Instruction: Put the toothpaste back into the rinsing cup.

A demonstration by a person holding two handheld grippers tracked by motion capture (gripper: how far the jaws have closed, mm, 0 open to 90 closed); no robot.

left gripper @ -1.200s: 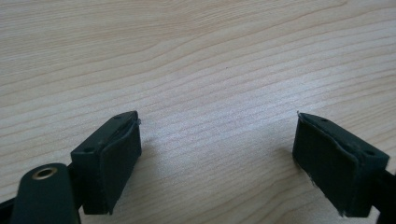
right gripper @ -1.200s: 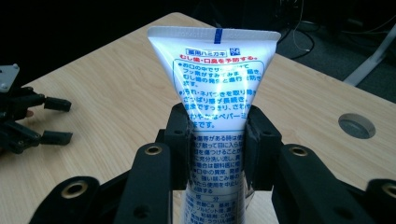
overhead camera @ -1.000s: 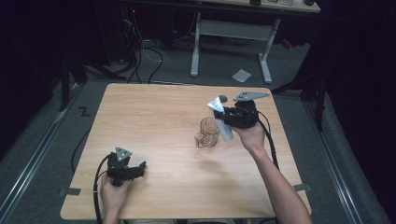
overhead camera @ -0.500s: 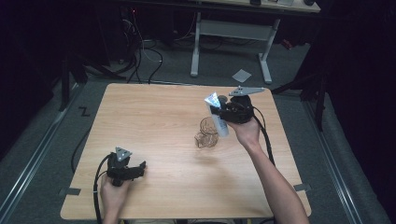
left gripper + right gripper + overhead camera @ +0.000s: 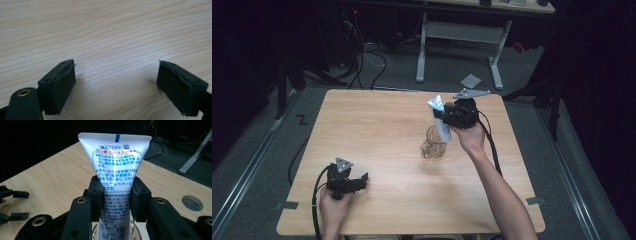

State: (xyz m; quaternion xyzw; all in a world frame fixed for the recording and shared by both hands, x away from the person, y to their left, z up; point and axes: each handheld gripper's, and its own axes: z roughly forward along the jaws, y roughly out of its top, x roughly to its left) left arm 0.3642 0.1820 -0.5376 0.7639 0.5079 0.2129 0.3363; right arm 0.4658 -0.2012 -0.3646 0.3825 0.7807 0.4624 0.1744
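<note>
At the near left corner of the wooden table (image 5: 377, 125), close to its front edge, the left gripper (image 5: 354, 181) rests low in the person's left hand (image 5: 332, 207), its jaws spread wide with only bare wood grain between the pads (image 5: 61, 86); its black cable (image 5: 315, 200) loops off over the front edge. The board around it lies open on every side, so nothing crowds that hand. Farther in, right of centre, a clear glass cup (image 5: 433, 143) stands on the table, well apart from the left gripper and a good way in from the right edge. Directly above the cup the right gripper (image 5: 443, 120), carried in the right hand (image 5: 469, 137), is clamped on a white toothpaste tube (image 5: 439, 117) printed with blue and red Japanese text; in the right gripper view the jaws pinch the tube (image 5: 116, 182) at its middle, its flat crimped end up and its lower end reaching down into the mouth of the glass (image 5: 136, 233). A grey three-cornered plate (image 5: 471, 93) tops that gripper, near the far edge. Beyond the table a white desk frame (image 5: 462, 35) stands on the grey floor, with tangled cables (image 5: 362, 55) to its left and a small grey square (image 5: 470, 80) just past the far edge.
</note>
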